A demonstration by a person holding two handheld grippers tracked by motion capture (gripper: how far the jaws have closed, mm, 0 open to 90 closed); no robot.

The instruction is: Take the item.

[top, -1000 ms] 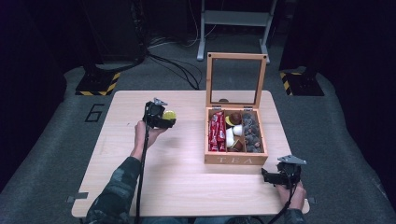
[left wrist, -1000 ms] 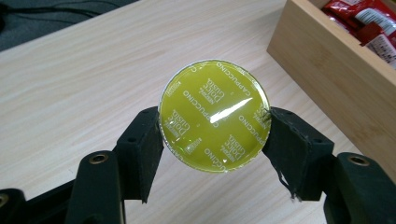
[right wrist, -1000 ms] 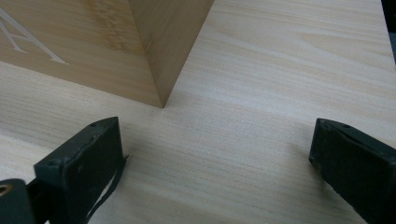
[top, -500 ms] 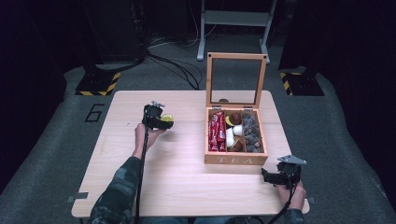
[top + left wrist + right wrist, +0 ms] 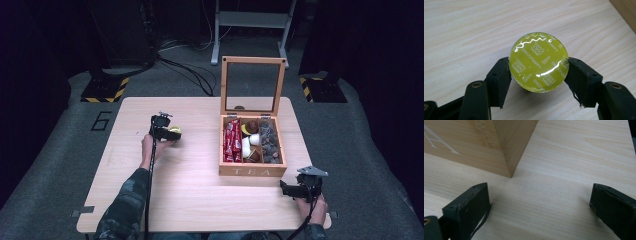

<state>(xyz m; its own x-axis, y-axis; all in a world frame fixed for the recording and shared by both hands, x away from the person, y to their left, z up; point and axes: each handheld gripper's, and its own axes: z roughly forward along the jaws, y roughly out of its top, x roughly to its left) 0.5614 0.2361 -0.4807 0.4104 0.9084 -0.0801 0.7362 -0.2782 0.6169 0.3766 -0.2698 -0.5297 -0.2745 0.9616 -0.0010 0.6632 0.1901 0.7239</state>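
Note:
A coffee capsule with a shiny yellow-green foil lid [image 5: 539, 62] sits between the two black jaws of my left gripper [image 5: 539, 75], which is shut on its sides just above the tabletop. From above, the left gripper [image 5: 167, 132] holds the yellow capsule [image 5: 175, 131] left of the wooden tea box [image 5: 252, 171]. My right gripper [image 5: 295, 189] rests near the table's front right, below the box's corner. Its jaws [image 5: 537, 205] stand wide apart with bare wood between them, the box corner [image 5: 510, 171] just ahead.
The tea box has its glass lid [image 5: 252, 85] standing upright at the back; red sachets [image 5: 231, 140], pale and brown capsules and dark pieces fill its compartments. The wooden table [image 5: 200, 200] stands on grey floor with cables and stand feet behind.
My left gripper has sunk toward the tabletop with the yellow capsule and drifted slightly nearer the person. The right gripper has stayed where it was.

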